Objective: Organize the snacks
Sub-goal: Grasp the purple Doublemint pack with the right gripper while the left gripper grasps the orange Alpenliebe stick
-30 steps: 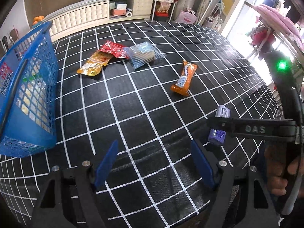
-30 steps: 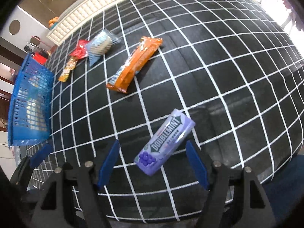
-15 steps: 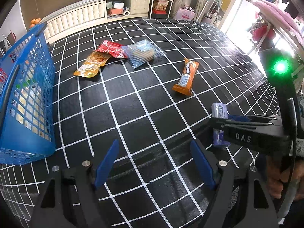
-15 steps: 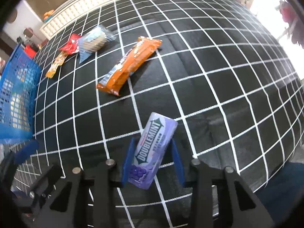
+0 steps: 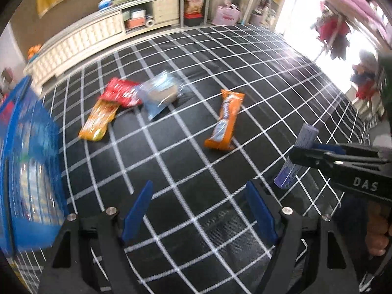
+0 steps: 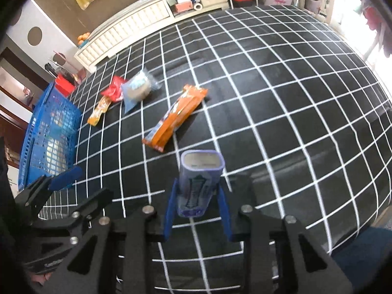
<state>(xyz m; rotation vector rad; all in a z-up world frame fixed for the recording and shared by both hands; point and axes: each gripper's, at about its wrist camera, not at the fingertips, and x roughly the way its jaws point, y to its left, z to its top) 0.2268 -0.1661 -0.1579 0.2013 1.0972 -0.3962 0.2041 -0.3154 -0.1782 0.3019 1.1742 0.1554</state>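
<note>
My right gripper [image 6: 197,203] is shut on a purple Doublemint gum box [image 6: 199,183] and holds it lifted above the black grid cloth; the box also shows in the left wrist view [image 5: 295,158] at the right. My left gripper [image 5: 199,210] is open and empty over the cloth. An orange snack bar [image 6: 175,118] lies ahead of the box. A clear blue bag [image 6: 137,89], a red packet [image 6: 114,90] and an orange-yellow packet [image 6: 98,111] lie farther left. A blue basket [image 6: 49,134] stands at the far left.
The black cloth [image 6: 294,98] with white grid lines covers the table. A white cabinet [image 6: 137,22] with boxes stands behind it. The table's right edge drops off near a bright doorway [image 5: 306,12].
My right gripper closed on the gum box and lifted it off the cloth, tilting it upright. The left gripper stayed open and shifted slightly.
</note>
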